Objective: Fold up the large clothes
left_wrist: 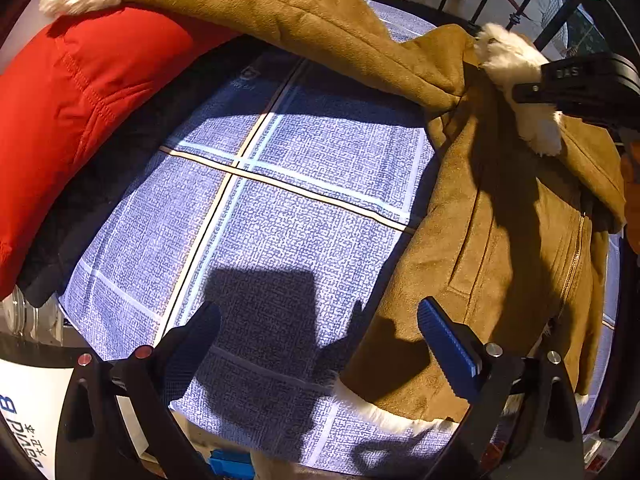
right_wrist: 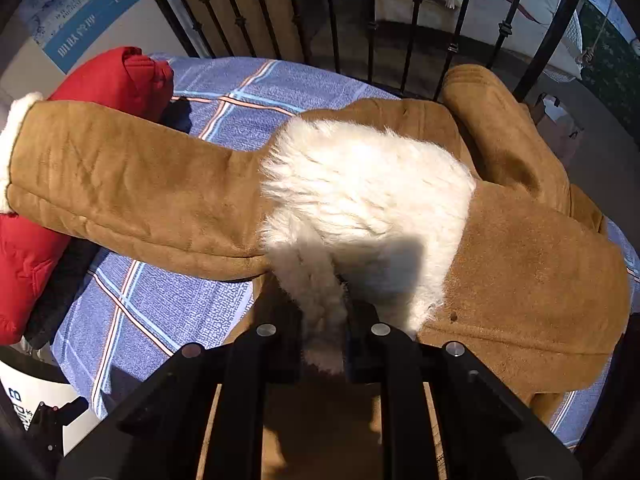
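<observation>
Your right gripper [right_wrist: 322, 336] pinches the tan jacket's [right_wrist: 532, 280] white fur collar [right_wrist: 360, 200] | left gripper [left_wrist: 320, 344] spread, empty over the blue plaid sheet [left_wrist: 280, 208] | only left view shows jacket's zipper [left_wrist: 574, 260] | red coat [left_wrist: 72, 112] beside.

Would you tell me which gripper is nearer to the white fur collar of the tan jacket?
Right. The right gripper is clamped on the white fur collar itself. The left gripper hangs open over the blue plaid bedsheet near the tan jacket hem, away from the collar.
</observation>
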